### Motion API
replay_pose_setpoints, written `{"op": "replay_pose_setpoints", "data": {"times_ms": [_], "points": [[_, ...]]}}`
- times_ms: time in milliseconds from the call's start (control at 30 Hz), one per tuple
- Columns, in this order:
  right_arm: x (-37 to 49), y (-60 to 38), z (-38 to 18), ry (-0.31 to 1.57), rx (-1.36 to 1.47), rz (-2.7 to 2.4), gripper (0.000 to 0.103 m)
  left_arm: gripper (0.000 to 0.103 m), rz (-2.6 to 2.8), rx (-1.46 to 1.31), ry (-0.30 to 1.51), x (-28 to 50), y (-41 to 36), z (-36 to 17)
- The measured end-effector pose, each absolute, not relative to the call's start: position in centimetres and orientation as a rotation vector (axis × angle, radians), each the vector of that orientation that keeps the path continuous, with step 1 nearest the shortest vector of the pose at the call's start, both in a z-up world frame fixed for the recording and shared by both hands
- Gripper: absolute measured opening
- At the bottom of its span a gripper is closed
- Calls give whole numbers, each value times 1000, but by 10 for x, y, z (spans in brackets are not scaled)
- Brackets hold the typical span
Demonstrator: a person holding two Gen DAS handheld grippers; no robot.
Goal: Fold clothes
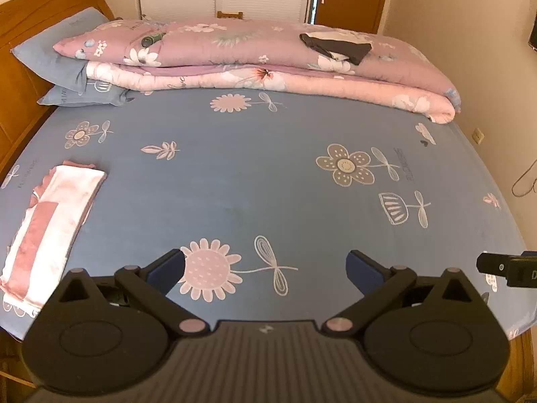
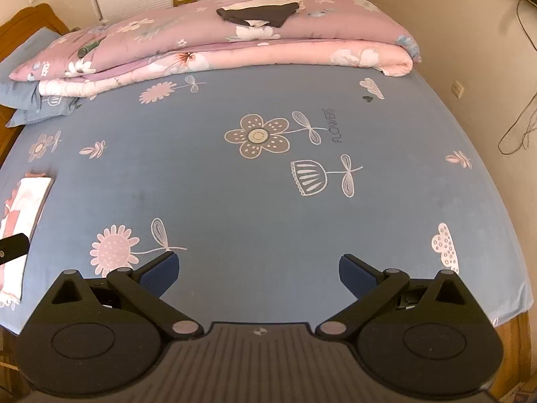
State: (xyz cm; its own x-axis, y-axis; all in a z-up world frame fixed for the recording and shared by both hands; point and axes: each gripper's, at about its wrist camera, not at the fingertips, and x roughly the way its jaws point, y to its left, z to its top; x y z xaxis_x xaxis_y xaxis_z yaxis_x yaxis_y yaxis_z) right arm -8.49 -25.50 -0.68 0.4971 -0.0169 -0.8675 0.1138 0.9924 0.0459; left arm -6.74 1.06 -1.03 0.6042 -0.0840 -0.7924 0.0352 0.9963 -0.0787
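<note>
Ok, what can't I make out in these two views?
- Dark clothes on the quilt: both views, too far to tell the garments apart.
- Folded pink cloth: right view, cut off by the left edge.
- Small dark thing on the quilt: too small to identify.

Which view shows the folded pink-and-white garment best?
The left wrist view: the folded garment lies whole on the sheet, its pink band and edges visible. In the right wrist view the garment is cut by the frame edge and partly hidden by the other hand-held gripper.

My two wrist views sit side by side above the near bed (image 1: 235, 174) edge, facing the folded quilt (image 2: 235, 50); both share it
</note>
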Motion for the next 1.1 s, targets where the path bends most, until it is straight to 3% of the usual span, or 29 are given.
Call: {"op": "replay_pose_setpoints", "data": {"times_ms": [1100], "points": [[-77,-218,22,996,70,-39,103,102,-36,-72,968,-60,39,-9]]}}
